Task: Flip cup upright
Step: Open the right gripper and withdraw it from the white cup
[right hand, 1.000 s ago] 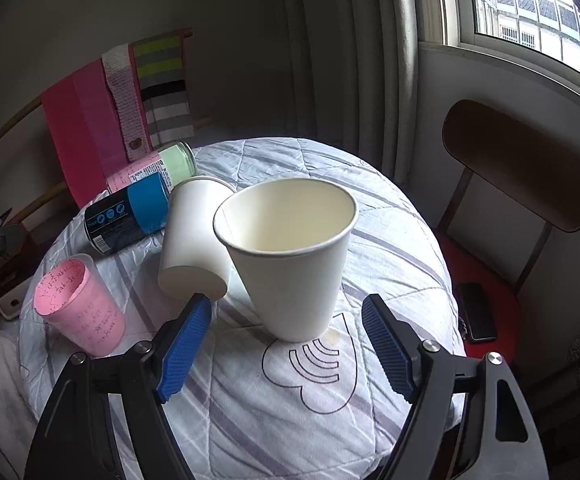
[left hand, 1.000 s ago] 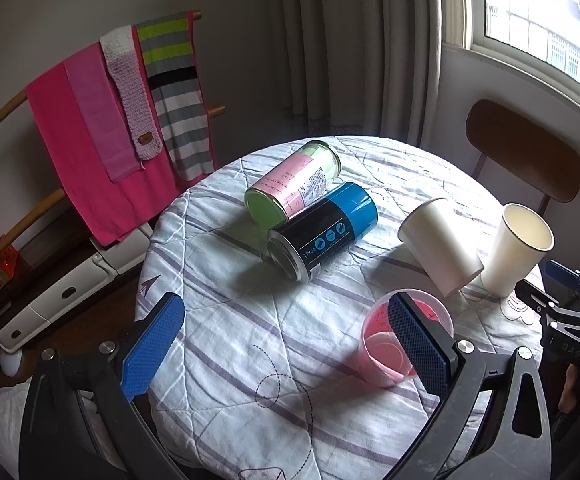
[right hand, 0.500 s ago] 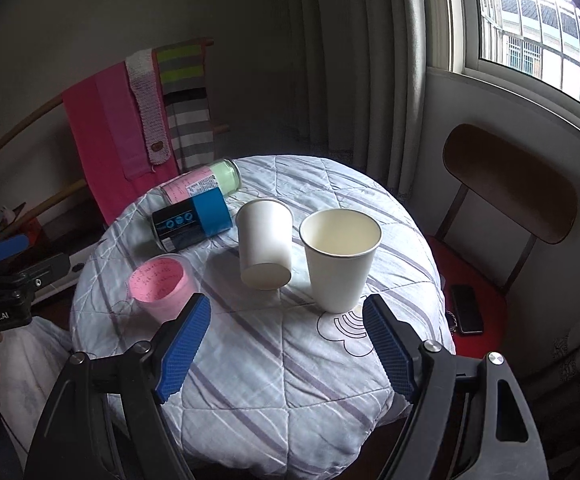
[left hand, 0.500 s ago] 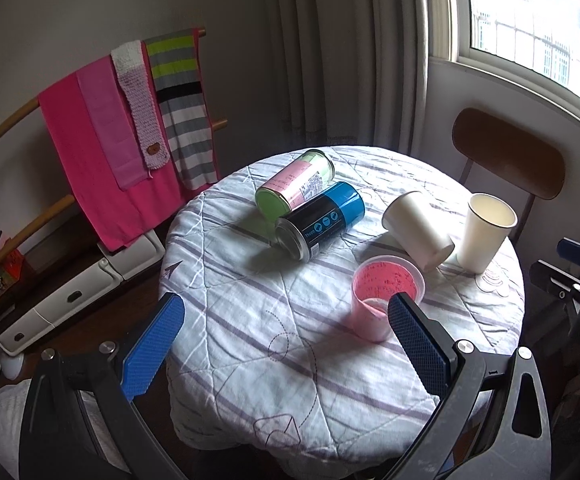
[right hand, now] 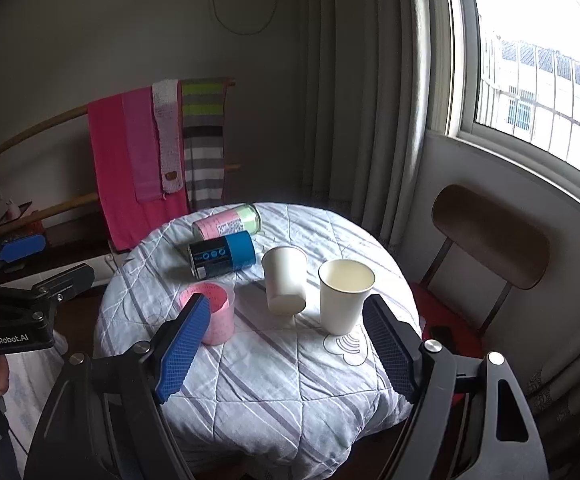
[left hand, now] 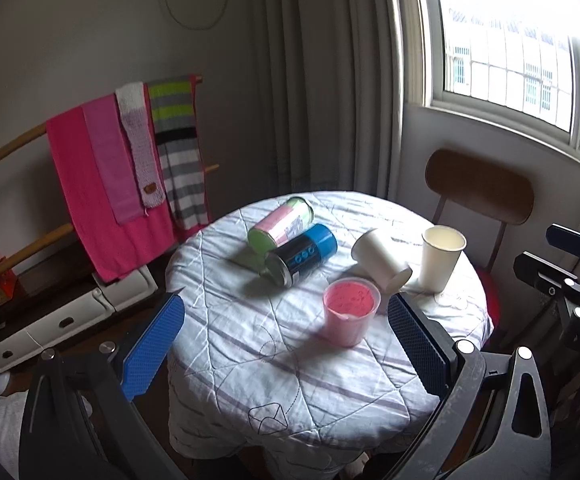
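Hanging spread wide, both grippers' fingers [left hand: 151,350] [right hand: 181,346] grip nothing

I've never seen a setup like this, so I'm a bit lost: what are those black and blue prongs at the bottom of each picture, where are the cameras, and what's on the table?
No robot here: a person holds a hand tool in each hand, each with a camera looking forward along its two blue-padded prongs. One picture comes from the left gripper, the other from the right gripper. Both have their jaws wide open and hold nothing.

On the round table, covered by a striped quilt, stand a pink cup and a white paper cup, both upright. A second paper cup lies tipped over between them. Behind it lie two cans on their sides, a blue and black can and a pink and green can.
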`<state>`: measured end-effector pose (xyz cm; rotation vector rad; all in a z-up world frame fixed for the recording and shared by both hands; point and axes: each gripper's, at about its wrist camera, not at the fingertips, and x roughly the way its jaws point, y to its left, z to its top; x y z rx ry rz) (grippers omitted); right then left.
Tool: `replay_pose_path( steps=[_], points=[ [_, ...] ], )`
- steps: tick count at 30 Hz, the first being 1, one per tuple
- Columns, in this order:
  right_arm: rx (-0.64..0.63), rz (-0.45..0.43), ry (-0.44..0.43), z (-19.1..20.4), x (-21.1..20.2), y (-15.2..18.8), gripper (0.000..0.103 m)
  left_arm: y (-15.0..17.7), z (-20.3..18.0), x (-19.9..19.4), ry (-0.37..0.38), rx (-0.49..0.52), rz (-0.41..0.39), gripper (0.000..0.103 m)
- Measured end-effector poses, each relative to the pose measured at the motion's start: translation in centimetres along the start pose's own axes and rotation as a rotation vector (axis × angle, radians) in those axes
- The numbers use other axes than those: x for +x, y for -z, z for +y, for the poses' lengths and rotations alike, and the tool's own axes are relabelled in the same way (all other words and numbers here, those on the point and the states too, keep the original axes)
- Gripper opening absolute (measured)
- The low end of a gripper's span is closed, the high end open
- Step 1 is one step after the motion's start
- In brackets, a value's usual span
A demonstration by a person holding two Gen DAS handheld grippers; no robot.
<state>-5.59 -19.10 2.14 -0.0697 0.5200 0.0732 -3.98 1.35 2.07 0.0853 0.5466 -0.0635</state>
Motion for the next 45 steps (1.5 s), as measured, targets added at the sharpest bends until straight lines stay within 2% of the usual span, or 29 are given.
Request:
replay_pose_path(
  steps=[4,12,25,35,39,45],
  points=[
    [-0.016,-0.096,0.042,0.9,-1.5,0.0,0.080,-0.1,0.3,-0.7,-0.010,-0.020,-0.033,0.103],
    [-0.016,-0.211,0.019,1.2,-2.3,-0.1,0.081,-0.1,0.8,-0.8,-0.042,-0.033,-0.039,0.103],
    [-0.011,-0.196,0.006,1.5,-1.5,0.3,0.082,0.2,0.0,-0.2,-0.050,-0.006,-0.043,0.103],
    [0.001,-0.170,0.007,1.2,-0.7,0.4,0.082,0.2,0.0,0.2,-0.019,-0.010,-0.069,0.103],
    [0.009,-0.157,0.009,1.0,-0.3,0.4,0.082,0.3,0.1,0.6,-0.053,-0.006,-0.079,0.103],
    [0.007,-0.143,0.010,1.1,0.2,0.3,0.082,0.4,0.5,1.3,-0.056,-0.013,-0.062,0.103]
  ],
)
